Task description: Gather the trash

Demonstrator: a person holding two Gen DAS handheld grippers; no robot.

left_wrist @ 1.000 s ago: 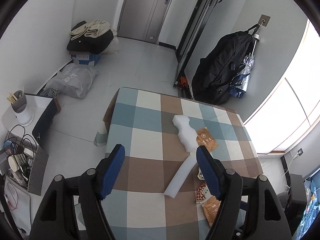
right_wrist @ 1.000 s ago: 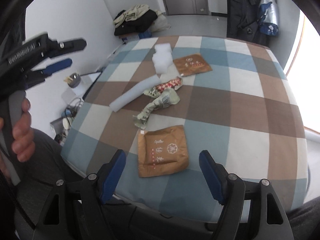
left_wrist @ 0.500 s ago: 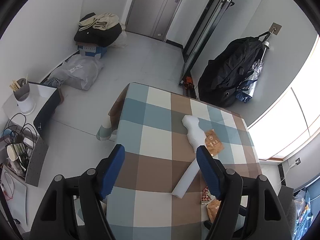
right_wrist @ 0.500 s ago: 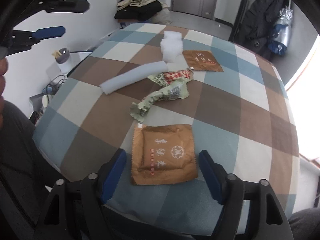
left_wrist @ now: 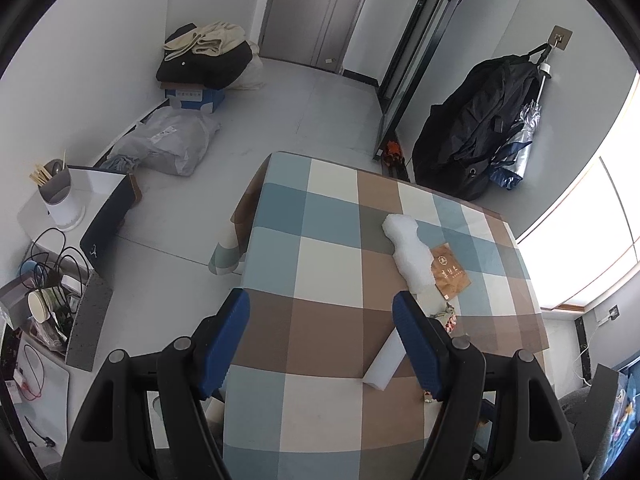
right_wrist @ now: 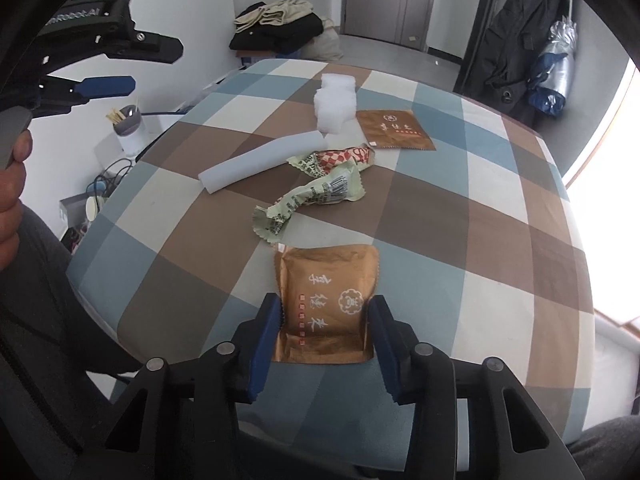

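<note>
The right gripper (right_wrist: 323,320) has dropped closer to the near brown snack packet (right_wrist: 326,304) since a second ago, and its jaws are closing, the blue pads now flanking the packet's sides and seemingly touching it. The packet is lying flat near the front edge of the checked tablecloth (right_wrist: 500,208). Beyond it, a crumpled green wrapper (right_wrist: 308,200) is lying beside a red-checked wrapper (right_wrist: 344,157), a white foam roll (right_wrist: 260,162) and a second brown packet (right_wrist: 394,130). The left gripper (left_wrist: 321,322) (jaws wide, holding nothing) is hovering over the table.
</note>
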